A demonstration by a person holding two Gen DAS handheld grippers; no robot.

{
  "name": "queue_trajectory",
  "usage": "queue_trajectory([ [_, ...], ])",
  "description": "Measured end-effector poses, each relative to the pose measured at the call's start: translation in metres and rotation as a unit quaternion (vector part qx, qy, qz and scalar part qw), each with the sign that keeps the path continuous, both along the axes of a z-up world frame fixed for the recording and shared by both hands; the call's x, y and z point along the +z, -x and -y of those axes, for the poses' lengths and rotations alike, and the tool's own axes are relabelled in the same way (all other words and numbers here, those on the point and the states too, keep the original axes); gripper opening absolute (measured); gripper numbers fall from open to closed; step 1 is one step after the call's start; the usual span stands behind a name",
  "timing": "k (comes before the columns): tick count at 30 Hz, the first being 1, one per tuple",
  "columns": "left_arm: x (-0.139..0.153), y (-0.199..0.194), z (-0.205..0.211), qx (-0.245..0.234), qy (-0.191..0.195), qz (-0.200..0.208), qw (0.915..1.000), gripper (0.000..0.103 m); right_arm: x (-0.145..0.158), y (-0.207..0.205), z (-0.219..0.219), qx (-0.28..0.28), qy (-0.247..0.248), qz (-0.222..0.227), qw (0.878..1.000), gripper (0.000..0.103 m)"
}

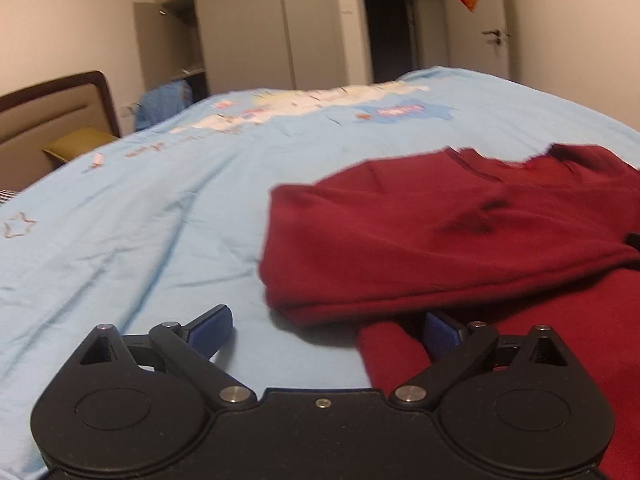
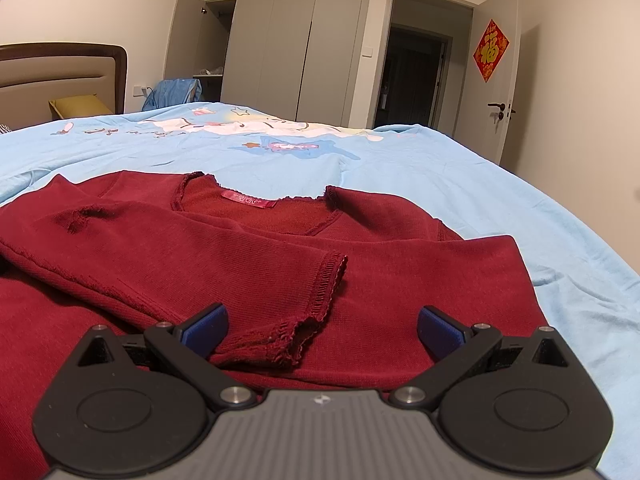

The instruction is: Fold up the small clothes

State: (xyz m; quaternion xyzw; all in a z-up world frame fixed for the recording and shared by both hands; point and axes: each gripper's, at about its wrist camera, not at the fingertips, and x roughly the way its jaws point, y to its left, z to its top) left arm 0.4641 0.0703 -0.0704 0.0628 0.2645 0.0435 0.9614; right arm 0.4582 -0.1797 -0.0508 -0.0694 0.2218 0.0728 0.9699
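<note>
My left gripper [image 1: 326,330] has its jaws spread wide, empty, at the red top's [image 1: 440,232] folded edge on the blue bed cover [image 1: 140,220]; only my right wrist view shows the neck label [image 2: 250,200] and the sleeve cuff [image 2: 320,304] lying between my right gripper's [image 2: 322,330] wide, empty jaws.
</note>
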Motion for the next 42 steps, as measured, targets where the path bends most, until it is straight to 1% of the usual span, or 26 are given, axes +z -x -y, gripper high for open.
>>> queue_trajectory([
  [1, 0.002, 0.000, -0.001, 0.004, -0.003, 0.012, 0.9999, 0.093, 0.000, 0.000, 0.000, 0.000, 0.000, 0.000, 1.000, 0.103],
  [4, 0.012, 0.001, 0.000, 0.003, -0.014, 0.056, 0.9983, 0.093, 0.000, 0.000, 0.000, 0.000, -0.001, 0.000, 1.000, 0.103],
  [5, 0.014, 0.000, 0.002, 0.006, -0.023, 0.068, 0.9974, 0.092, 0.000, 0.000, 0.000, 0.000, -0.001, 0.000, 1.000, 0.103],
  [7, 0.017, -0.007, 0.005, 0.019, -0.045, 0.076, 0.9959, 0.092, 0.000, 0.000, 0.000, 0.000, -0.001, 0.000, 1.000, 0.103],
  [9, 0.015, -0.018, 0.003, 0.031, -0.052, 0.057, 0.9965, 0.092, 0.000, 0.000, 0.000, 0.000, 0.000, 0.000, 1.000, 0.103],
  [11, 0.010, -0.027, -0.004, 0.045, -0.046, 0.028, 0.9975, 0.091, 0.000, 0.000, 0.000, 0.000, -0.001, 0.000, 1.000, 0.103],
  [12, 0.008, -0.029, -0.008, 0.056, -0.040, 0.019, 0.9974, 0.091, 0.000, 0.000, 0.000, 0.000, -0.001, 0.000, 1.000, 0.103],
  [14, 0.008, -0.025, -0.018, 0.075, -0.018, 0.027, 0.9966, 0.090, 0.000, 0.000, 0.000, 0.000, -0.001, 0.000, 1.000, 0.103],
  [16, 0.010, -0.020, -0.026, 0.116, -0.018, 0.043, 0.9921, 0.083, 0.000, 0.000, 0.000, 0.000, -0.002, 0.000, 1.000, 0.103],
  [17, 0.011, -0.019, -0.030, 0.121, -0.006, 0.046, 0.9916, 0.083, 0.000, 0.001, 0.000, 0.001, -0.002, 0.001, 1.000, 0.103],
  [18, 0.011, -0.018, -0.035, 0.120, 0.010, 0.046, 0.9916, 0.083, 0.001, 0.001, 0.000, 0.001, -0.003, 0.001, 1.000, 0.103],
  [19, 0.011, -0.018, -0.038, 0.121, 0.017, 0.044, 0.9916, 0.084, 0.001, 0.001, 0.000, 0.001, -0.002, 0.001, 1.000, 0.103],
  [23, 0.010, -0.019, -0.036, 0.126, 0.006, 0.038, 0.9913, 0.084, 0.001, 0.001, 0.000, 0.001, -0.003, 0.001, 1.000, 0.103],
  [27, 0.005, -0.025, -0.041, 0.138, 0.021, 0.013, 0.9901, 0.087, 0.001, 0.001, 0.000, 0.001, -0.003, 0.001, 1.000, 0.103],
  [29, 0.006, -0.025, -0.044, 0.131, 0.029, 0.012, 0.9909, 0.089, 0.000, 0.001, 0.000, 0.001, -0.003, 0.001, 1.000, 0.103],
  [32, 0.010, -0.021, -0.049, 0.116, 0.047, -0.006, 0.9922, 0.093, 0.000, 0.001, 0.000, 0.001, -0.002, 0.001, 1.000, 0.103],
  [35, 0.014, -0.008, -0.051, 0.113, 0.055, -0.013, 0.9921, 0.098, 0.001, 0.001, 0.000, 0.001, -0.003, 0.000, 1.000, 0.103],
  [39, 0.018, 0.017, -0.050, 0.107, 0.063, -0.031, 0.9918, 0.101, 0.003, 0.002, 0.002, 0.001, -0.011, -0.008, 1.000, 0.103],
  [42, 0.020, 0.045, -0.048, 0.090, 0.077, -0.037, 0.9923, 0.102, 0.006, 0.009, 0.011, 0.001, -0.029, -0.020, 0.999, 0.103],
])
